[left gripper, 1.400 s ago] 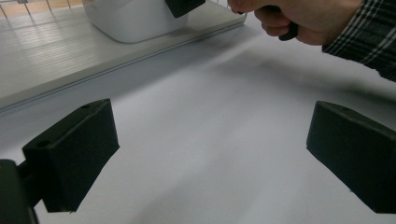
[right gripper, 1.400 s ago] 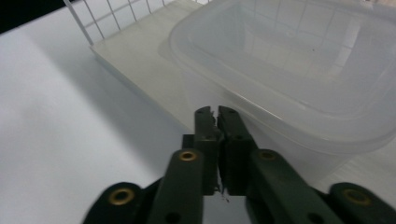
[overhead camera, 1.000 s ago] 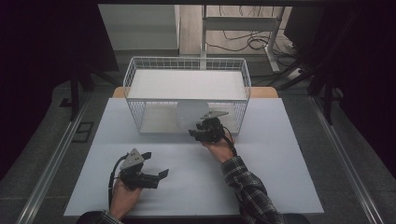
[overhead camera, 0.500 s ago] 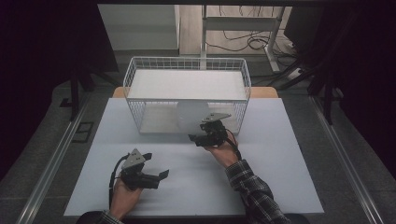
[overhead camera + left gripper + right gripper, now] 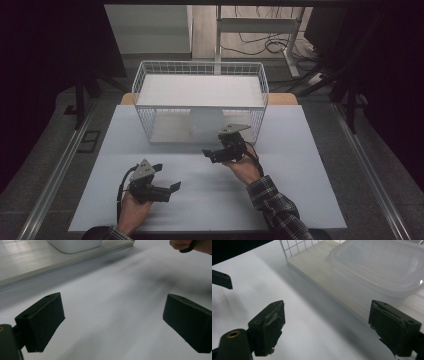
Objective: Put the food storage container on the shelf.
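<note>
Pulled back toward near side since earlier frame: right gripper (image 5: 210, 153), jaws wide, empty. Left gripper (image 5: 171, 189) same spot, also wide, nothing held. Tub (image 5: 382, 270) sitting in basket (image 5: 200, 68), far of right gripper. Placement prob. done; only retreat left.

Dim rm, grey floor (image 5: 50, 165), cables (image 5: 265, 45)

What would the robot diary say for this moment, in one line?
left tongs: open, over table | right tongs: open, empty, near container | container: on lower shelf of wire rack
</note>
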`<state>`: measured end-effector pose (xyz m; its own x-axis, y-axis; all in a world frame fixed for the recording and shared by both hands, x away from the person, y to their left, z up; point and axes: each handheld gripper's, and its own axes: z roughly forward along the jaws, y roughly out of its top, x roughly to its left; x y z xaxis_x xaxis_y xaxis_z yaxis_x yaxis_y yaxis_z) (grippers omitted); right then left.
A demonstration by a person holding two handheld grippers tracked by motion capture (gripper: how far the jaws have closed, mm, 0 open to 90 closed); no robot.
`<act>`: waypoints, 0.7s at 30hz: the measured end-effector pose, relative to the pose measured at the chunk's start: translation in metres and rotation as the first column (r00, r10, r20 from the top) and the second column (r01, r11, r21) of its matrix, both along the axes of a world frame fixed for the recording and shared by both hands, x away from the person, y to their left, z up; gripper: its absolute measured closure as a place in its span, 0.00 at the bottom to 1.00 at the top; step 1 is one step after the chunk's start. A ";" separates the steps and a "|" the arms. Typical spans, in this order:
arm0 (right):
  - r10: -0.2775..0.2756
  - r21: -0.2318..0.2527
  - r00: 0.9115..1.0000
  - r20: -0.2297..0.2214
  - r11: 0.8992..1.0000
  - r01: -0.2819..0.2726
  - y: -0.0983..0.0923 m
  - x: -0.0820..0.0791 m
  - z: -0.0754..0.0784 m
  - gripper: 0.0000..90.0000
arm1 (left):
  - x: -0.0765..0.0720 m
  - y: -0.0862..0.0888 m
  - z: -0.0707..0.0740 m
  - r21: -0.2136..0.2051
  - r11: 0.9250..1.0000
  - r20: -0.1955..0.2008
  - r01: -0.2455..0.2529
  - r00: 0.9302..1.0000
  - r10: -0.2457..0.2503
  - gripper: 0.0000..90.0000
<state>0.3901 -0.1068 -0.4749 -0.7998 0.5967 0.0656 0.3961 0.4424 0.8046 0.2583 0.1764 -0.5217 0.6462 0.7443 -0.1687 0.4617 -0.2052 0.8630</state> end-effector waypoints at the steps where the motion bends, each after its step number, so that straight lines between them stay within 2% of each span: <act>1: 0.001 -0.001 1.000 0.002 1.000 -0.001 -0.001 -0.003 0.001 0.12 | 0.000 0.000 0.000 0.001 1.000 0.000 -0.001 1.000 0.001 0.04; 12: -0.002 -0.026 1.000 0.021 1.000 0.003 -0.009 -0.019 -0.003 0.05 | 0.000 -0.002 -0.001 0.015 1.000 -0.002 0.001 1.000 -0.001 0.04; 17: -0.009 0.004 1.000 0.014 1.000 0.009 -0.017 -0.026 -0.002 0.00 | -0.001 -0.002 0.000 0.021 1.000 0.000 -0.001 1.000 0.001 0.04; 21: -0.011 0.005 1.000 0.025 1.000 0.011 -0.021 -0.033 -0.001 0.00 | 0.000 -0.002 0.000 0.032 0.999 -0.006 -0.006 1.000 0.006 0.04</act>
<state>0.3568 -0.1278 -0.4756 -0.7943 0.6055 0.0490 0.3812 0.4340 0.8163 0.2580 0.1746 -0.5214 0.6407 0.7533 -0.1485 0.4685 -0.2303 0.8529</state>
